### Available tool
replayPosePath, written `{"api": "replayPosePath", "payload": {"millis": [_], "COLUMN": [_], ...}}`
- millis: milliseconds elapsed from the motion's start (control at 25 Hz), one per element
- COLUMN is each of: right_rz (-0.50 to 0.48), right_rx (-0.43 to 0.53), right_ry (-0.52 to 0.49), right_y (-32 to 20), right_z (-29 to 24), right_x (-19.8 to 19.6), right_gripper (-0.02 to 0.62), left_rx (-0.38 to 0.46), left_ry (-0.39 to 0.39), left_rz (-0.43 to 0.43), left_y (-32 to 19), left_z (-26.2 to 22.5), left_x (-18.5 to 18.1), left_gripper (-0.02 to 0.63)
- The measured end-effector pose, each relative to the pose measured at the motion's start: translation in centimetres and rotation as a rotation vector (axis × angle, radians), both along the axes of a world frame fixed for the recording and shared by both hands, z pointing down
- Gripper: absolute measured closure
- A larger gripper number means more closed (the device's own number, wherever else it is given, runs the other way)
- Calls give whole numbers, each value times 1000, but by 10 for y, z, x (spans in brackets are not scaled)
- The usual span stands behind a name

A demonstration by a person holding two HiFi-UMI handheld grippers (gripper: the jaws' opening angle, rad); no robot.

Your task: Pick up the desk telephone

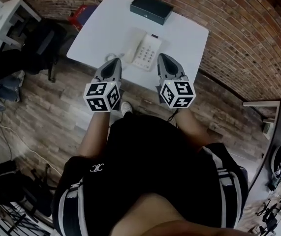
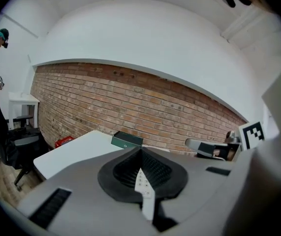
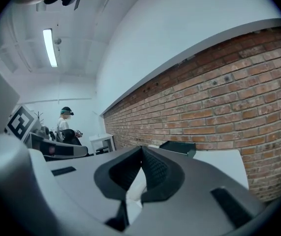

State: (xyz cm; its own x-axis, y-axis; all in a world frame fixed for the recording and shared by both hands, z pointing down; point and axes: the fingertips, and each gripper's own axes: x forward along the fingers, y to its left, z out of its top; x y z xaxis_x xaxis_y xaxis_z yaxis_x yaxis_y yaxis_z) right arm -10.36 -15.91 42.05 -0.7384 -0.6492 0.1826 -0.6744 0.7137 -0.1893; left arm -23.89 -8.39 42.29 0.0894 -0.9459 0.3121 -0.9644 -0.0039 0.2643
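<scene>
On the white table (image 1: 109, 27), the desk telephone (image 1: 146, 51) lies between and just ahead of the left gripper (image 1: 114, 61) and right gripper (image 1: 163, 59), both closed and empty. Approach stage, seemingly; the jaws must open next.

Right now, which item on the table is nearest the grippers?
The white desk telephone, lying close to the near edge; the dark green box sits at the far edge.

Left tongs (image 1: 114, 61) and right tongs (image 1: 163, 58), jaws together.
</scene>
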Motion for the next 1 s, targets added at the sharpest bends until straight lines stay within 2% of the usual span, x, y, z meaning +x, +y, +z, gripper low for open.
{"api": "replayPosePath", "payload": {"millis": [80, 240, 520, 840, 1000], "right_rz": [49, 84, 143, 207, 231], "right_rx": [-17, -45, -128, -256, -305], "right_ry": [18, 37, 55, 62, 82], "right_y": [-11, -31, -60, -94, -107], "right_z": [7, 21, 53, 103, 125], "right_x": [-3, -16, -4, 16, 23], "right_gripper": [597, 597, 597, 597, 597], "left_rx": [-17, -52, -112, -206, -262], "left_ry": [16, 40, 37, 38, 87], "left_rz": [42, 97, 203, 175, 184], "left_y": [-14, -41, -84, -121, -138], "left_z": [7, 18, 43, 81, 103], "left_x": [-9, -28, -28, -42, -46], "left_gripper": [606, 606, 606, 606, 606]}}
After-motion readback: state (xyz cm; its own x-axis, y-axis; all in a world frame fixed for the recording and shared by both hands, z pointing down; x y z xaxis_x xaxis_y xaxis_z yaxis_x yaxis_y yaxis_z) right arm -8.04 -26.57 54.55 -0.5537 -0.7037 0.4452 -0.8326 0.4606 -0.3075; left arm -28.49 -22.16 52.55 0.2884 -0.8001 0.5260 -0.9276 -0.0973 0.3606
